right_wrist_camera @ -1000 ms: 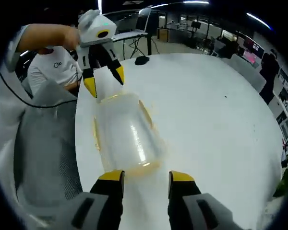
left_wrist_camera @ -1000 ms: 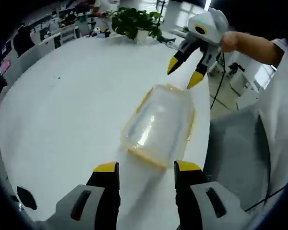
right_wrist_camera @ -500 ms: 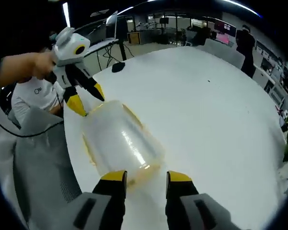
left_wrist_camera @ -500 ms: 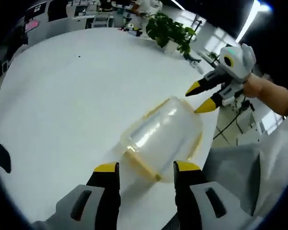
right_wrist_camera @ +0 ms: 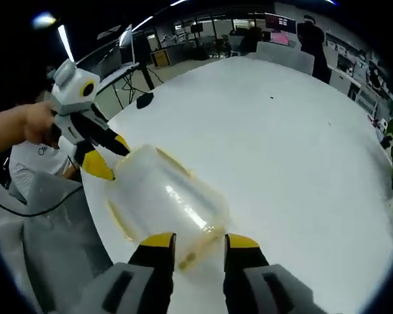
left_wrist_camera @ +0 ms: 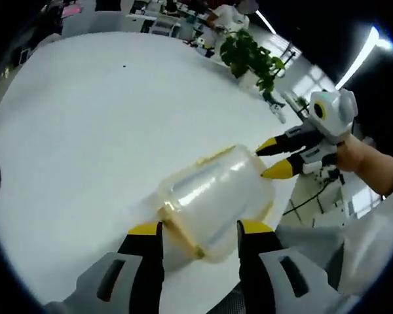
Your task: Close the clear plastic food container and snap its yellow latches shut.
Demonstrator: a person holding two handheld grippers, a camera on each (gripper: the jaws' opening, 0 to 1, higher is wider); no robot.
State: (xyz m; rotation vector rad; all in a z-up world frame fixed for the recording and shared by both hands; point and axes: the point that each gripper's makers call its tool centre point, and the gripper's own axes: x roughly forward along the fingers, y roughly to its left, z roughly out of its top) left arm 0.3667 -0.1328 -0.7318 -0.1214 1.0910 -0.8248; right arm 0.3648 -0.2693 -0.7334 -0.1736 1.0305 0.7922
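1. Big round white table [left_wrist_camera: 85,131], broad and bare-looking beyond the container on every far side, curved edge running just past the container's near long side.
2. Clear plastic food container [left_wrist_camera: 213,196] lying on the table close to that edge, lid on, yellow trim showing along its rim.
3. Same container [right_wrist_camera: 164,199] in the right gripper view, one short end up against the bottom of the frame.
4. Left gripper [left_wrist_camera: 200,229] at one short end of the container, yellow-tipped jaws spread wide, container end sitting between them; actual contact hard to tell.
5. Right gripper [right_wrist_camera: 200,239] at the opposite short end, jaws likewise apart and straddling that end.
6. Right gripper again at the container's far end in the left gripper view, tips apart and just at the rim.
7. Yellow latch [left_wrist_camera: 183,237] on the short end between the left jaws, whether snapped down: cannot tell.
8. Potted green plant [left_wrist_camera: 252,55] well beyond the container, at the table's far edge.
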